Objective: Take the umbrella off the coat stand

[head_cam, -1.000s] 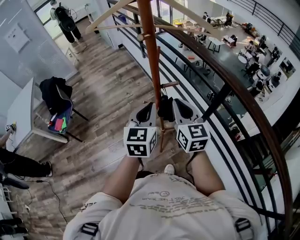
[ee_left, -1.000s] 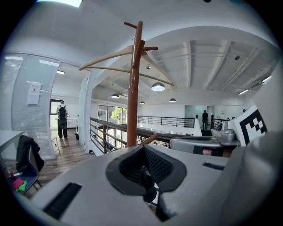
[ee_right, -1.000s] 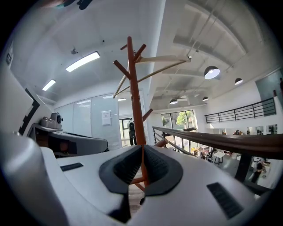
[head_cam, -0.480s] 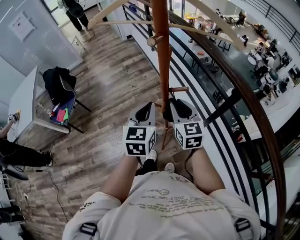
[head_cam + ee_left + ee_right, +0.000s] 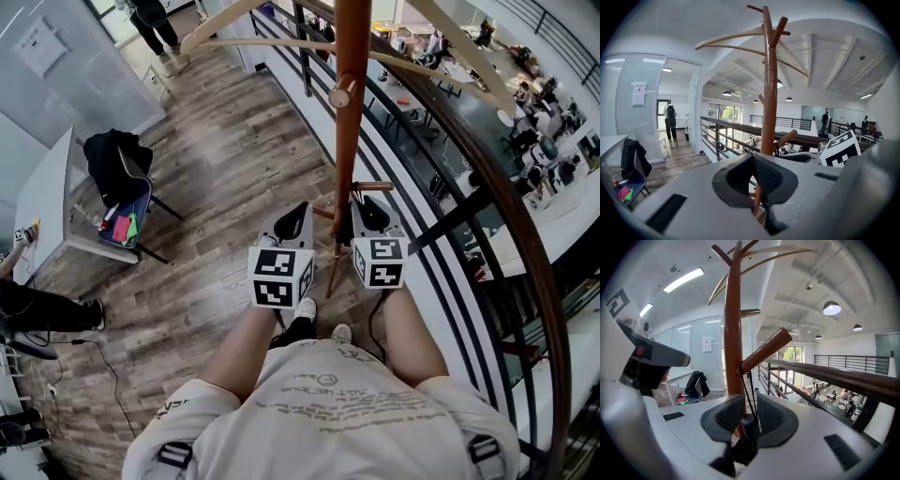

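Observation:
The wooden coat stand [image 5: 345,141] rises just ahead of me, its pole [image 5: 733,333] close behind both grippers. In the right gripper view a black umbrella [image 5: 749,427] hangs by a thin strap [image 5: 750,394] from a slanted peg [image 5: 764,350]. My right gripper [image 5: 364,210] is shut on the umbrella's handle, and the strap runs up between its pads. My left gripper [image 5: 298,214] sits beside it, left of the pole, with its pads [image 5: 764,176] meeting and nothing held. From the head view the umbrella is hidden behind the right gripper.
A dark handrail with black bars [image 5: 487,187] curves along the right, with a lower floor of tables beyond it. A chair with a black jacket [image 5: 117,173] and a white table [image 5: 47,216] stand at the left. A person [image 5: 150,19] stands far back.
Both grippers have closed in on the pole. The right one has moved right, under the peg. The umbrella seen between them earlier is now covered in the head view.

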The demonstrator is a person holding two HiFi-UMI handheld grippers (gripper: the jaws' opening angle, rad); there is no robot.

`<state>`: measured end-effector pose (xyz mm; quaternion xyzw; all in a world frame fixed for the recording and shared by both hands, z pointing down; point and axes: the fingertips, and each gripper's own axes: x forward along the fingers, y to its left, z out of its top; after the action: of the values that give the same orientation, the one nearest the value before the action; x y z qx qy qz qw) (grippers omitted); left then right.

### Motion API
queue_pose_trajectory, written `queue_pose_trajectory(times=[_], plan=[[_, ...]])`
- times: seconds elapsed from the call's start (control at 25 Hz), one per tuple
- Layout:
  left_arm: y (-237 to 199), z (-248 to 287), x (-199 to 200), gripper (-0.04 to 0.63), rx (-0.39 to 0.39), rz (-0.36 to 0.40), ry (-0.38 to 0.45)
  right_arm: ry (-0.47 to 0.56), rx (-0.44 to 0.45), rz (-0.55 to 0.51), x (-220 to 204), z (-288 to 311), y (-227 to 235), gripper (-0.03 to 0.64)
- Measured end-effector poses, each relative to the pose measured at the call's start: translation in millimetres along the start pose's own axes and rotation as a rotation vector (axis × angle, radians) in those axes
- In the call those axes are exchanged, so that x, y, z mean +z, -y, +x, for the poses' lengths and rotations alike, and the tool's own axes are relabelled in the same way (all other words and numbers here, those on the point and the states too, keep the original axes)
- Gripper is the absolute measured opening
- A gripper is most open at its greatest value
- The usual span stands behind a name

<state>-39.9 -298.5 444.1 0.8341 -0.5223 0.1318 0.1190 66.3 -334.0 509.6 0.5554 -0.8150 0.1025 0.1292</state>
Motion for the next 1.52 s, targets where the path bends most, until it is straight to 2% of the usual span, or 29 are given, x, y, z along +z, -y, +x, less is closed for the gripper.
queue_pose_trajectory(times=[0.32,0.64,0.76,0.92,1.32,1.52], plan=[[-6,4,-2,0.005,-0.011,-0.007,0.000,-0.031,-0.069,-0.095,-6,7,2,0.009],[-2,5,4,0.005,-0.030,0.006,0.015,-0.026,-0.026,0.000,-6,2,4,0.006],[-2,5,3,0.005,-0.041,0.012,0.012,-0.008,-0.040,0.014,-5,-4,3,0.006],[2,7,5,0.005,-0.055,0.014,0.014,0.030,-0.070,-0.017,-1,-14,6,0.006],[13,15,14,0.005,-0.128,0.040,0.025,0.080,-0.093,0.066,18,-25,13,0.005],[17,19,27,0.005,-0.153,0.052,0.040,0.108,-0.124,0.070,32,-34,24,0.005]])
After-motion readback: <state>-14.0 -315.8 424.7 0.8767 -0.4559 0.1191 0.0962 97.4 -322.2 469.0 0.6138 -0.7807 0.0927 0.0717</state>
